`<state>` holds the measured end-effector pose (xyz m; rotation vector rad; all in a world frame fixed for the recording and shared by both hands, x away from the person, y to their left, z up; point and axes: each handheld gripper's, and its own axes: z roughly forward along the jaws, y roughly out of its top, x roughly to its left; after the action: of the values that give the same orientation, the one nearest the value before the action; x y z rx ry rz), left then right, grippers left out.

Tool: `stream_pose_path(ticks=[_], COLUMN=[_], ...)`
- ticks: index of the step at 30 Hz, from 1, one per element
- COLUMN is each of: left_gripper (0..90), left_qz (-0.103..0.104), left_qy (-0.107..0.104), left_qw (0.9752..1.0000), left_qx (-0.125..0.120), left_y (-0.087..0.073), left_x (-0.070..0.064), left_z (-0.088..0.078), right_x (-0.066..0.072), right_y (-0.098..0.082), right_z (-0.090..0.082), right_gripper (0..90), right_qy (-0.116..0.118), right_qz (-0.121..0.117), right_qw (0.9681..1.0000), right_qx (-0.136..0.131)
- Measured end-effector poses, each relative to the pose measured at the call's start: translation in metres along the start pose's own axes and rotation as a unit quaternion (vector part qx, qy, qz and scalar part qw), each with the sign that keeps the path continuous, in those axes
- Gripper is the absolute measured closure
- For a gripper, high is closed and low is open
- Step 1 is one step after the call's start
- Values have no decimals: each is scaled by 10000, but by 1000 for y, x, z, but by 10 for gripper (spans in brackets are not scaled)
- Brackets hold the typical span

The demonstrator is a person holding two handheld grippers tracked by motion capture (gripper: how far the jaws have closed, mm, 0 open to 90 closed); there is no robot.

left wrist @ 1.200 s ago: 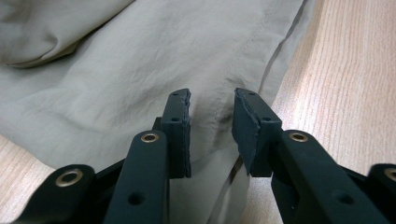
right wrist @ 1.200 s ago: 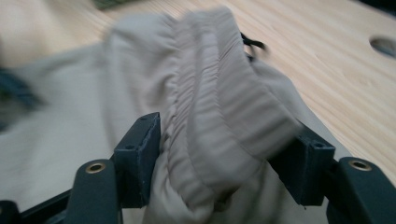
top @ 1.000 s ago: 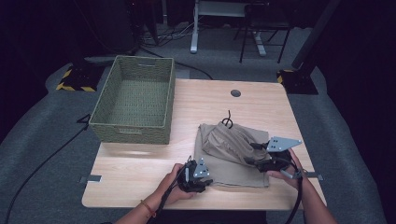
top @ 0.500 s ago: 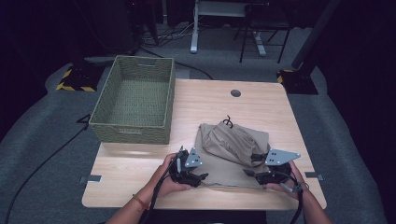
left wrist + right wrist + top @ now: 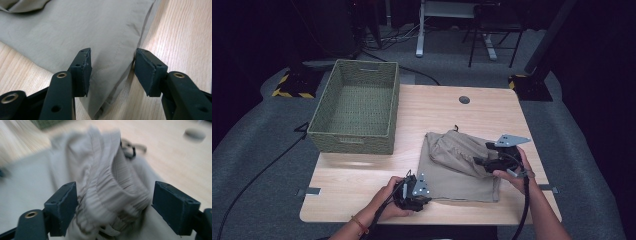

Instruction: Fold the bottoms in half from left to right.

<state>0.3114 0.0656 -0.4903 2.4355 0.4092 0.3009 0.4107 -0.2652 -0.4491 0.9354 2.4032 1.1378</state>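
No legible writing on the khaki garment (image 5: pixel 459 167), which lies half folded on the table (image 5: pixel 362 175), right of the woven basket (image 5: pixel 354 112). Your left gripper (image 5: pixel 112 68), jaws just closing, straddles its near corner without pinching. Your right gripper (image 5: pixel 113 202), jaws just opening, brackets the bunched elastic waistband (image 5: pixel 112 187), released.

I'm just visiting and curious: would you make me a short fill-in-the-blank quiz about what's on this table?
1. The woven basket holds ____.
2. The beige garment lies to the ____ of the basket in the high view.
3. The left hand-held gripper straddles the garment's ____ with its jaws apart.
4. The gathered, elastic part of the garment sits between the pads of the ____ hand-held gripper.

Missing words: nothing; right; corner; right
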Motion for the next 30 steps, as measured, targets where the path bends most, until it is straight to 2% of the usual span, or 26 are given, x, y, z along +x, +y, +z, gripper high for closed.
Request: stream_pose_path(ticks=[2,3,4,6,8,12,16,18,20,22,25,27,30], left_gripper=[482,482,482,484,485,485,484,473,409,352,314,311,295], left_qz=[-19,-93,-118,-140,-191,-236,-310,-322,-349,-327,-471,-633,-778], left_qy=[-23,-60,-86,-111,-132,-144,-142,-86,3,99,153,211,372], left_qw=[10000,9999,9998,9998,9997,9995,9993,9993,9994,9994,9984,9965,9938], left_qx=[-44,-78,-116,-111,-123,-141,-148,-139,-86,-47,-276,-496,-706], left_y=[-1,-1,-2,-2,-2,-2,-2,-2,-1,-1,1,3,14], left_x=[1,1,2,2,2,2,2,2,3,5,13,21,36], left_z=[1,1,2,2,2,3,3,3,3,0,-11,-21,-32], right_x=[-3,-4,-2,3,9,19,34,43,51,59,70,76,84], right_y=[-6,-8,-10,-12,-12,-8,-7,-9,-12,-16,-24,-29,-35], right_z=[11,15,17,21,22,10,-11,-20,-26,-29,-32,-35,-41], right_gripper=[185,190,233,334,499,594,585,576,517,490,436,399,365], right_qy=[51,69,108,143,146,120,315,490,680,917,1062,1084,1198], right_qz=[97,132,125,-35,-251,-724,-1162,-1424,-1617,-1816,-2050,-2175,-2188], right_qw=[9997,9996,9994,9995,9994,9972,9917,9868,9824,9775,9719,9691,9675], right_qx=[196,257,288,275,189,-110,-461,-596,-641,-558,-464,-421,-425])
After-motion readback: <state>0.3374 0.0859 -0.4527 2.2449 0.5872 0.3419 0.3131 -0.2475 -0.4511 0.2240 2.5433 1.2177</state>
